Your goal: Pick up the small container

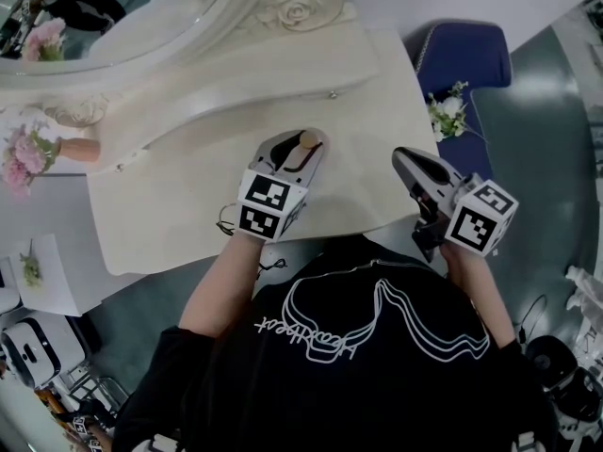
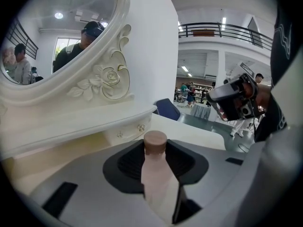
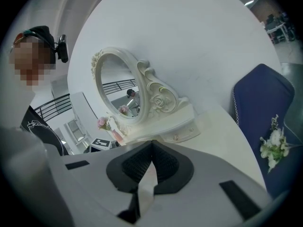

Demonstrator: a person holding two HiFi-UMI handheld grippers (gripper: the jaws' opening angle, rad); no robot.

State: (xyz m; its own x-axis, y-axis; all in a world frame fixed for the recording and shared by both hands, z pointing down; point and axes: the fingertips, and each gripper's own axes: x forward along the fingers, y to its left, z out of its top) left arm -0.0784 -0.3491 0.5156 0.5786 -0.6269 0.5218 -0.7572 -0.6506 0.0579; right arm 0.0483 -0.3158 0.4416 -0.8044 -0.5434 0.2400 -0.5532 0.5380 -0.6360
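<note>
The small container [image 2: 155, 171] is a pale pink bottle with a round tan cap. It stands upright between the jaws of my left gripper [image 2: 156, 161], which is shut on it. In the head view the container [image 1: 305, 143] shows at the tip of the left gripper [image 1: 294, 156], over the cream dressing table [image 1: 188, 205]. My right gripper [image 1: 413, 164] hovers at the table's right front edge. In its own view the right gripper [image 3: 151, 148] has its jaws closed tip to tip with nothing between them.
An ornate oval mirror [image 1: 141, 26] on a raised shelf with small drawers [image 1: 283, 78] lines the back of the table. A blue chair [image 1: 466, 64] with white flowers [image 1: 448, 111] stands at the right. A pink vase of flowers [image 1: 38, 149] sits at the left.
</note>
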